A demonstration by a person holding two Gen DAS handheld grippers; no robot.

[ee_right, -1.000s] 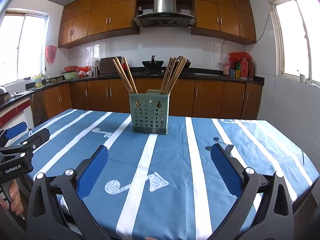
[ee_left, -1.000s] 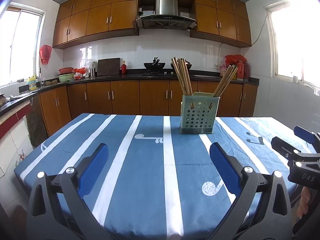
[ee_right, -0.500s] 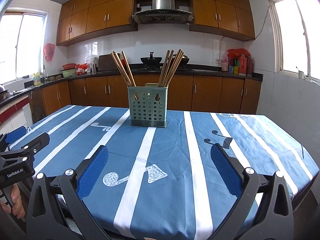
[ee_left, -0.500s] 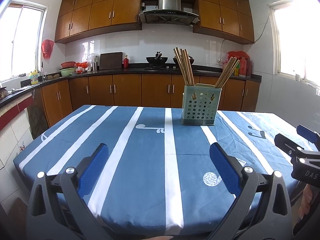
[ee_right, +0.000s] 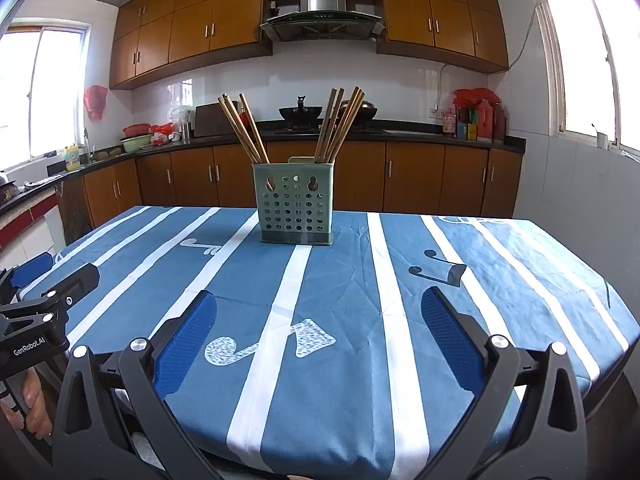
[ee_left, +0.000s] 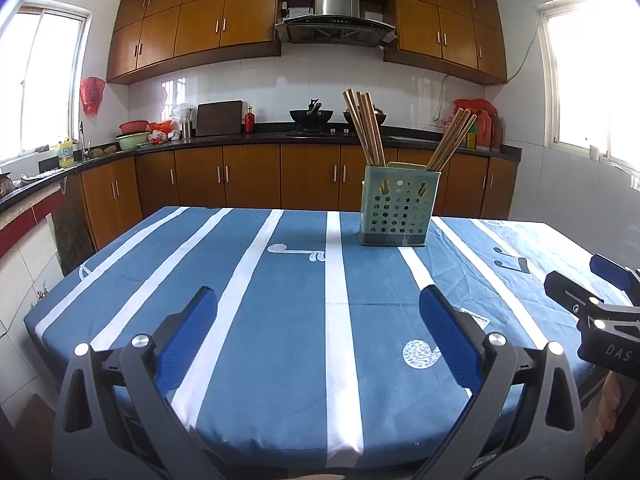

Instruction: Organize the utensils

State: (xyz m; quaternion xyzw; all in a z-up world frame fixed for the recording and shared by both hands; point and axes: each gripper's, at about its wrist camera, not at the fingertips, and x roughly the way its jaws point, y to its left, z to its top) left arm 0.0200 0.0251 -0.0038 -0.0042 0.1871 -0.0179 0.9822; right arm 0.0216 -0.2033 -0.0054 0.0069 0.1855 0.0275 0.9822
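— Looking across the surface (ee_right: pixel 500 280), we see its striped blue cloth bare except for the green holder (ee_right: pixel 295 204), which stands upright at the far side, straight ahead of our right hand-held gripper (ee_right: pixel 318 332) and ahead and to the right of our left hand-held gripper (ee_left: pixel 318 332).

— So which of ours is nearer?

— We judge the right one better lined up; both hang at the near edge, well apart from the holder, jaws spread wide and holding nothing.

— And the chopsticks (ee_right: pixel 244 130)?

— We see two bundles standing in the holder, one leaning left, one leaning right (ee_right: pixel 340 124), long axes near vertical. We would reach forward and come at them from above.
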